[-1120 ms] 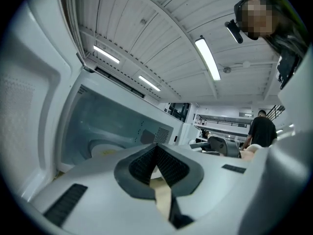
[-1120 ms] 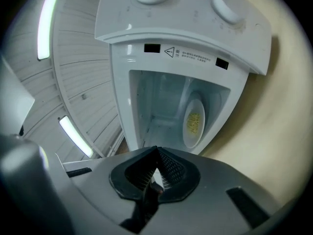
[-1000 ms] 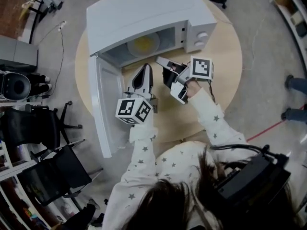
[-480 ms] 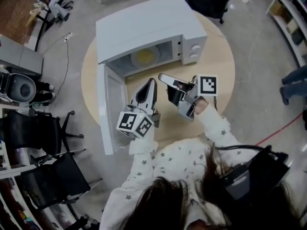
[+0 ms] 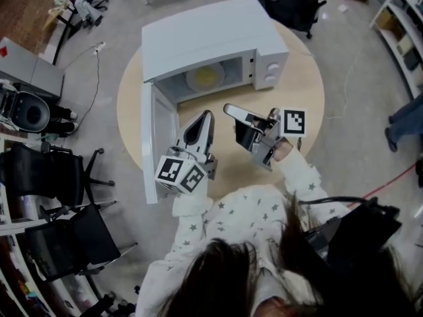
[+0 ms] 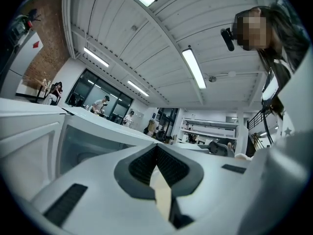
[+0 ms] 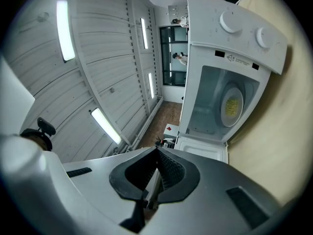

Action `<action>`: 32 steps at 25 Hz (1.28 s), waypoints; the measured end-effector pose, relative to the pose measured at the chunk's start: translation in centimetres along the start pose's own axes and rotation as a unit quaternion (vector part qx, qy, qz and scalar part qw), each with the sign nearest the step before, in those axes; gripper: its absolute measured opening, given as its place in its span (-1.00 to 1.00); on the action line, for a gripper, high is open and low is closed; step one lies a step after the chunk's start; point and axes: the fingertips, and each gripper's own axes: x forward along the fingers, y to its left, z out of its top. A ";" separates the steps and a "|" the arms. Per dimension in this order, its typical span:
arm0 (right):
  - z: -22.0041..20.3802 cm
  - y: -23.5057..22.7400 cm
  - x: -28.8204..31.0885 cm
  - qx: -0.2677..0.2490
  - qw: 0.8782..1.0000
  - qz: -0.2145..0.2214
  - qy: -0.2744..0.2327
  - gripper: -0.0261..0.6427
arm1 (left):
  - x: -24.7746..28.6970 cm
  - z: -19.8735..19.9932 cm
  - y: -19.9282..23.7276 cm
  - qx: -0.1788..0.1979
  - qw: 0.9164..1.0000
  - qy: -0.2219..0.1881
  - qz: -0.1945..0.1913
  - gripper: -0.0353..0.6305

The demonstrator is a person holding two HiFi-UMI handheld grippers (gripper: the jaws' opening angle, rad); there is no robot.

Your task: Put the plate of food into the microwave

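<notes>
**Head view**
- Microwave (image 5: 218, 32): at the far side of the round table (image 5: 301, 104), door (image 5: 157, 144) swung fully open towards the person's left.
- Plate of food (image 5: 205, 76): inside the cavity, on the floor of the oven, touching neither gripper.
- Left gripper (image 5: 207, 113): jaws together, empty, just beside the open door's inner face.
- Right gripper (image 5: 228, 107): jaws together, empty. A second ago its tip was at the oven's mouth; it now sits back over bare table, apart from the opening.
- Judgement: the plate is delivered and both tools are withdrawing. What is left, if anything, is the door.
- Room: clear tabletop between grippers and oven. The door's free edge overhangs the table rim on the left, so a swing to close it needs the left gripper out of its arc.

**Left gripper view**
- Left gripper (image 6: 156, 150): pads meet at the tip, nothing between them.
- Microwave (image 6: 93, 136): open cavity ahead and to the left. The plate cannot be made out here.

**Right gripper view**
- Right gripper (image 7: 156, 153): pads closed on each other, nothing held.
- Microwave (image 7: 234, 38): cavity open, plate (image 7: 232, 104) seated inside, clear of the walls.
- Door (image 7: 203, 150): edge-on beyond the jaws.
- Table (image 7: 288, 131): bare alongside.
</notes>
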 end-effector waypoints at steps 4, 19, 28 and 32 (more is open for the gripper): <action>-0.6 0.4 0.0 0.012 1.000 0.013 0.008 -0.90 | -0.8 0.1 -0.1 -0.001 1.000 0.002 0.001 -0.89; -1.8 0.9 -0.8 0.060 0.997 0.045 -0.015 -0.90 | -1.9 0.8 -1.1 -0.015 1.000 0.006 -0.007 -0.89; -2.0 1.2 -0.8 0.054 0.997 0.050 -0.012 -0.90 | -1.8 1.2 -1.3 -0.011 1.000 -0.001 -0.006 -0.89; -2.1 1.3 -0.7 0.058 0.997 0.051 -0.010 -0.90 | -1.9 1.2 -1.4 -0.008 1.000 -0.001 0.001 -0.89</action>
